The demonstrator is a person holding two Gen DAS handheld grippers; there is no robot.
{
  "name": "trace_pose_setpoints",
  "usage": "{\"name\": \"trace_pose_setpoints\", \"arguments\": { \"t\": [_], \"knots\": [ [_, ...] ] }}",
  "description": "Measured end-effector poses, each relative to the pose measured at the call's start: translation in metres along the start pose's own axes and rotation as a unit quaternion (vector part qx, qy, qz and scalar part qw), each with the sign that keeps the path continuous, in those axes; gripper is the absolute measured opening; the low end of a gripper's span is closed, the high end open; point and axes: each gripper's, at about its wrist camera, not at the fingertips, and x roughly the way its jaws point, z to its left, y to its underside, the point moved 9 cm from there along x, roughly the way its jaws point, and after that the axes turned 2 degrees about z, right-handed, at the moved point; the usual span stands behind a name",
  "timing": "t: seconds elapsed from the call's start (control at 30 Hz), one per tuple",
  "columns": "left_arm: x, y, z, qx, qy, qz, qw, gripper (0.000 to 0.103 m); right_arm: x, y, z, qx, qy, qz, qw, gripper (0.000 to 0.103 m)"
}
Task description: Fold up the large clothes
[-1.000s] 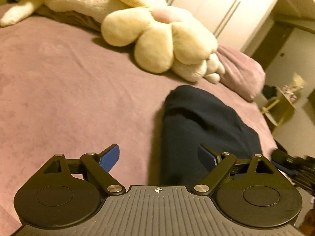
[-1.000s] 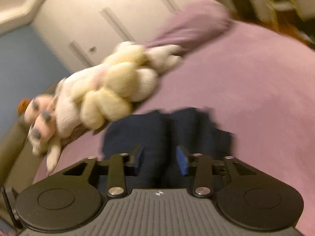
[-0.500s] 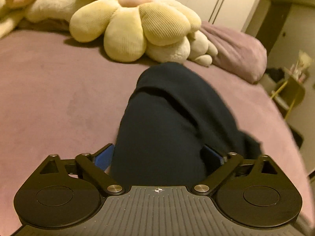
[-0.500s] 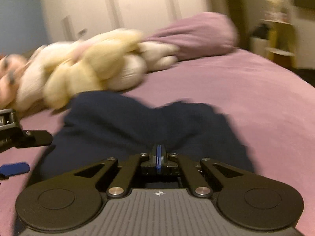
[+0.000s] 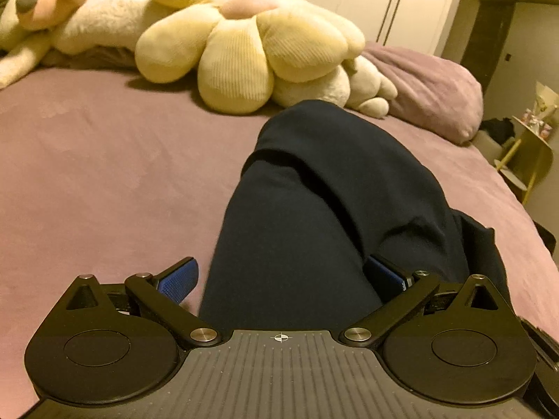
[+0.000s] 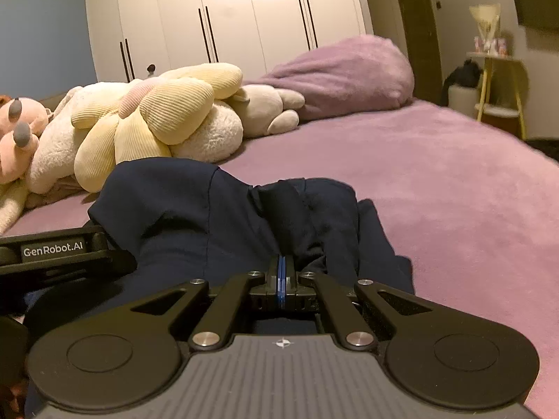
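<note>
A dark navy garment (image 5: 314, 209) lies bunched on the mauve bedspread (image 5: 104, 174). My left gripper (image 5: 281, 276) stands wide open low over its near end. The cloth runs between the blue pads (image 5: 178, 279), and neither pad presses on it. In the right wrist view the same garment (image 6: 181, 209) lies ahead of me. My right gripper (image 6: 281, 272) is shut, its blue pads together, with a gathered fold of the navy cloth pinched at their tips. The left gripper's black body (image 6: 52, 255) shows at the left edge, resting against the garment.
Plush toys lie at the bed's head: a yellow flower cushion (image 5: 244, 45), a cream plush (image 6: 216, 136) and a pink one (image 6: 17, 129). A mauve pillow (image 6: 349, 73) sits right of them. White wardrobe doors (image 6: 244, 17) stand behind, and a yellow side table (image 6: 499, 80) beside the bed's right edge.
My left gripper slid right over the garment and its jaws widened around it. My right gripper dropped toward the bed, levelled out, and shut on a fold of the cloth.
</note>
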Motion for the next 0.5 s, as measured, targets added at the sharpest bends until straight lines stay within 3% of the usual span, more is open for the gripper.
{"name": "trace_pose_setpoints", "arguments": {
  "t": [0.17, 0.5],
  "knots": [
    [-0.011, 0.009, 0.011, -0.036, 0.018, 0.007, 0.9992, 0.103, -0.021, 0.000, 0.005, -0.009, 0.010, -0.013, 1.000, 0.000],
    [-0.038, 0.019, 0.017, -0.033, 0.014, 0.023, 0.9991, 0.103, -0.055, 0.010, 0.012, -0.046, 0.022, 0.008, 0.999, 0.003]
  ]
}}
